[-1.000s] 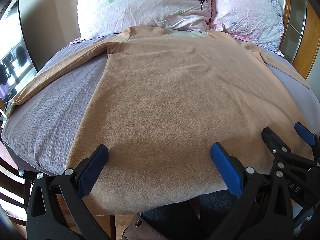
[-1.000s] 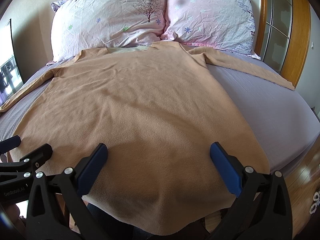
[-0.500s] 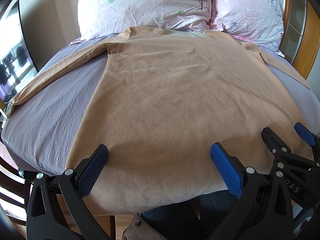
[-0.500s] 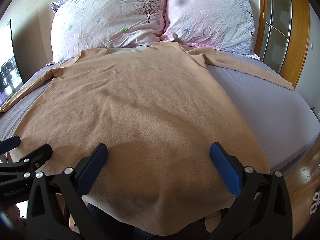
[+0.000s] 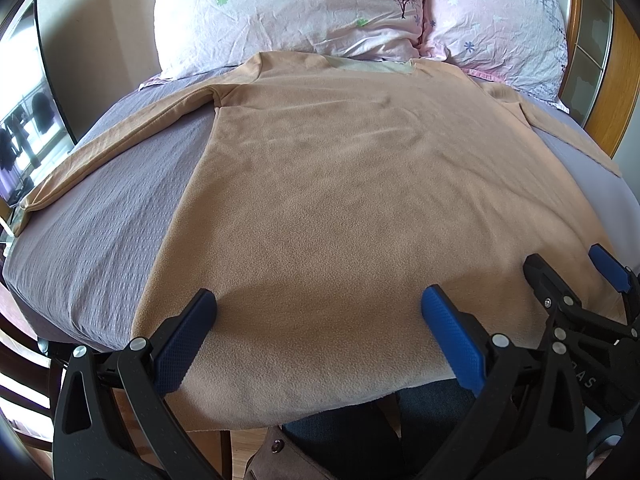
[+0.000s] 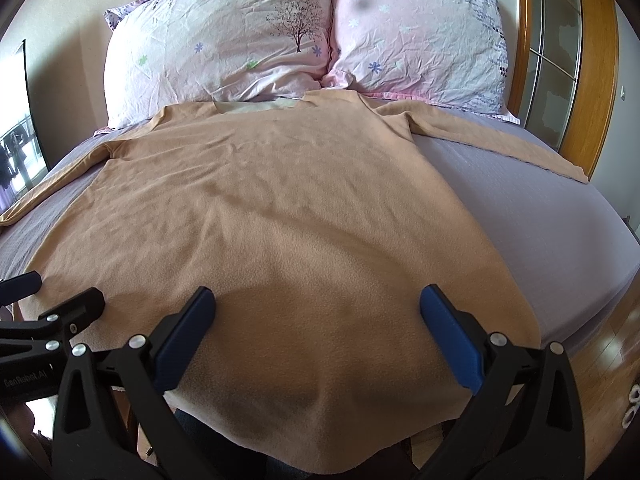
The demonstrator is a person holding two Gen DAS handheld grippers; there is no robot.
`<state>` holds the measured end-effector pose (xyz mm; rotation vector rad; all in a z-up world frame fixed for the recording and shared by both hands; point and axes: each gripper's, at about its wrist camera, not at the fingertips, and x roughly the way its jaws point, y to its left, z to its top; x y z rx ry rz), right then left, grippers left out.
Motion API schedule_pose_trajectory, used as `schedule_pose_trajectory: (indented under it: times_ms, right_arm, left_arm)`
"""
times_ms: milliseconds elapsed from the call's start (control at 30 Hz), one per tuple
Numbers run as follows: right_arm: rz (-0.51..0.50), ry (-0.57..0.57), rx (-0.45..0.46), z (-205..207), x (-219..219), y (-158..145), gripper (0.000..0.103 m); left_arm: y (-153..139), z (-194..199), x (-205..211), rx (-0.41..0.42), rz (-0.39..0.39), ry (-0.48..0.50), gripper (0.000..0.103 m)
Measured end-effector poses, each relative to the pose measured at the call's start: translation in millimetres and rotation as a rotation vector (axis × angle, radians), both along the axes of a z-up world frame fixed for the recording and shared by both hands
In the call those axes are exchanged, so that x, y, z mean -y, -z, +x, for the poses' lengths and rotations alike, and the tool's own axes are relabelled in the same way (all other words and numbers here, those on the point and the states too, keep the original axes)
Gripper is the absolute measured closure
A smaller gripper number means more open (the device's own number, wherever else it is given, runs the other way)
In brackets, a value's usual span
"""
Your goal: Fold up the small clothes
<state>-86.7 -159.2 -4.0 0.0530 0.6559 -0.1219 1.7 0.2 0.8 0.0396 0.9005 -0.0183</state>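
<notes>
A tan long-sleeved fleece top point(image 5: 340, 184) lies flat on the bed, collar toward the pillows, both sleeves spread out; it also shows in the right wrist view point(image 6: 280, 216). Its hem hangs over the near bed edge. My left gripper point(image 5: 318, 304) is open and empty, hovering over the hem's left half. My right gripper point(image 6: 318, 304) is open and empty over the hem's right half. The right gripper shows at the right edge of the left wrist view point(image 5: 576, 276); the left gripper shows at the left edge of the right wrist view point(image 6: 52, 300).
The lilac bed sheet point(image 5: 100, 216) borders the top on both sides. Two floral pillows point(image 6: 248, 40) lean at the headboard. A wooden-framed panel point(image 6: 576, 60) stands at the right; a window point(image 5: 24, 132) is at the left. Wooden floor point(image 6: 616, 360) shows lower right.
</notes>
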Motion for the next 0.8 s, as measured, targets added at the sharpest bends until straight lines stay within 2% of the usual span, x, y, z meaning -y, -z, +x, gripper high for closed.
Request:
schedule_pose_trajectory:
  times_ms: [133, 233, 300, 333, 400, 500, 533, 600, 700, 800]
  right_arm:
    - [-0.002, -0.023, 0.004, 0, 3, -2, 0.002]
    - [-0.007, -0.108, 0.026, 0, 6, -2, 0.002]
    - [0.043, -0.148, 0.030, 7, 23, -10, 0.002]
    - [0.102, -0.136, 0.070, 10, 44, -22, 0.002]
    - [0.215, -0.033, 0.174, 19, 105, -53, 0.002]
    - [0.392, 0.126, 0.239, 41, 195, -75, 0.004]
    - [0.477, 0.206, 0.230, 56, 238, -78, 0.008]
    - [0.602, 0.344, 0.192, 83, 308, -75, 0.034]
    - [0.695, 0.527, 0.143, 109, 376, -61, 0.047]
    - [0.769, 0.673, 0.083, 130, 425, -42, 0.049]
  left_arm:
    - [-1, 6, 1, -0.011, 0.002, -0.003, 0.001]
    - [-2, 8, 2, -0.015, 0.009, 0.010, 0.001]
    - [-2, 9, 1, -0.025, 0.006, 0.035, 0.001]
    - [-6, 14, -3, -0.028, -0.027, 0.063, 0.001]
    - [-13, 18, -12, 0.013, -0.097, 0.091, 0.001]
    - [-34, 28, -33, 0.143, -0.279, 0.163, 0.001]
    - [-38, 32, -38, 0.173, -0.325, 0.183, 0.001]
    - [-45, 40, -47, 0.222, -0.396, 0.206, 0.001]
    - [-51, 58, -56, 0.250, -0.416, 0.179, 0.001]
    - [-52, 74, -67, 0.251, -0.416, 0.138, 0.001]
